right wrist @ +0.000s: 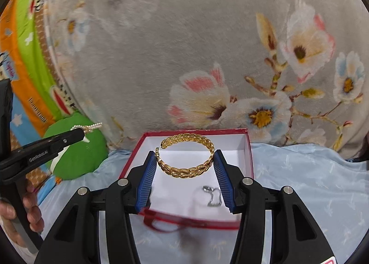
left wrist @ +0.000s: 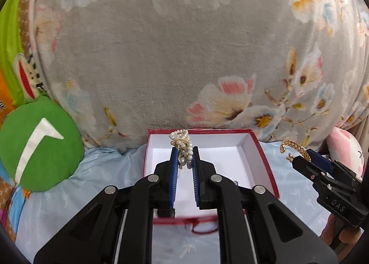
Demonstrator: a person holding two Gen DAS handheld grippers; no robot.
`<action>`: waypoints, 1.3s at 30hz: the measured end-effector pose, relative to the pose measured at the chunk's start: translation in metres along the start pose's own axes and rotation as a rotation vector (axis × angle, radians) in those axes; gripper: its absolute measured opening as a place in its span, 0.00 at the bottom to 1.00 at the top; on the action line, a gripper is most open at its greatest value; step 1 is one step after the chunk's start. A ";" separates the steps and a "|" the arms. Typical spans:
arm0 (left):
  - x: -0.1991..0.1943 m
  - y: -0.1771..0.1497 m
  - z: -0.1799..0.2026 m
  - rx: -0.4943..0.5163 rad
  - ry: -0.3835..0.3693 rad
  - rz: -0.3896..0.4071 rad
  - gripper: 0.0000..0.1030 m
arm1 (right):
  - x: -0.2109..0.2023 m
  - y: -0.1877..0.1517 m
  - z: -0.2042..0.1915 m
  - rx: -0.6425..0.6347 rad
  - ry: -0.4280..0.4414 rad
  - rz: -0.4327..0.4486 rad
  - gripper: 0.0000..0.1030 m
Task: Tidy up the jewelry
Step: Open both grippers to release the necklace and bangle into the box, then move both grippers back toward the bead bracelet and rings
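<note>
A red box with a white inside lies open on the light blue sheet; it also shows in the right wrist view. My left gripper is shut on a pearl bracelet and holds it above the box. My right gripper is shut on a gold leaf-pattern bangle, held flat over the box. In the left wrist view the right gripper sits right of the box with the bangle. A silver chain lies inside the box.
A large grey floral blanket rises right behind the box. A green round cushion lies to the left. A red ribbon loop hangs at the box's near edge. Light blue sheet spreads to the right.
</note>
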State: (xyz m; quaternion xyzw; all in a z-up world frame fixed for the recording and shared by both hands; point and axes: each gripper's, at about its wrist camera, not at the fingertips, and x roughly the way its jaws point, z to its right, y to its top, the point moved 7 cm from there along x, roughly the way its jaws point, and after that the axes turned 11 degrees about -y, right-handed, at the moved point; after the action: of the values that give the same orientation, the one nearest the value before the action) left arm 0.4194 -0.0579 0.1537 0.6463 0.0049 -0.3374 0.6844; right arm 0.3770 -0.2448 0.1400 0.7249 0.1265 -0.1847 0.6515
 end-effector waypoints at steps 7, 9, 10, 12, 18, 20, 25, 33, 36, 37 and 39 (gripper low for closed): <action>0.097 -0.003 -0.016 0.066 0.071 -0.084 0.11 | 0.109 -0.002 0.001 -0.010 -0.034 -0.105 0.49; 0.124 -0.007 -0.022 0.045 0.056 -0.103 0.12 | 0.137 -0.007 -0.001 0.017 -0.023 -0.134 0.50; 0.136 -0.010 -0.027 0.018 0.056 -0.109 0.25 | 0.149 -0.010 -0.001 0.020 -0.032 -0.147 0.53; 0.154 -0.015 -0.041 -0.063 0.073 -0.112 0.59 | 0.169 -0.017 0.002 0.014 -0.086 -0.176 0.60; 0.130 -0.025 -0.057 -0.072 0.127 -0.085 0.69 | 0.133 -0.017 0.021 0.032 -0.114 -0.084 0.74; 0.104 -0.029 -0.053 -0.047 0.111 -0.075 0.77 | 0.097 -0.020 0.029 0.045 -0.091 -0.045 0.78; 0.016 -0.064 -0.039 0.013 0.093 -0.072 0.90 | 0.006 -0.052 0.047 0.048 -0.036 -0.029 0.83; -0.073 -0.180 -0.032 -0.077 0.052 -0.222 0.92 | -0.097 -0.176 0.061 0.057 -0.056 -0.183 0.83; -0.090 -0.227 -0.030 -0.123 0.041 -0.278 0.92 | -0.120 -0.225 0.051 0.026 -0.075 -0.245 0.83; -0.095 -0.241 -0.028 -0.139 0.036 -0.297 0.92 | -0.126 -0.238 0.046 0.023 -0.070 -0.264 0.83; -0.103 -0.267 -0.022 -0.165 0.020 -0.332 0.92 | -0.137 -0.259 0.035 0.016 -0.068 -0.284 0.82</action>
State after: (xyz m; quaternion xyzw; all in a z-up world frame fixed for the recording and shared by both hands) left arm 0.2248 0.0253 -0.0395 0.5818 0.1460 -0.4375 0.6699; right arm 0.1408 -0.2408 -0.0362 0.6982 0.2041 -0.3007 0.6168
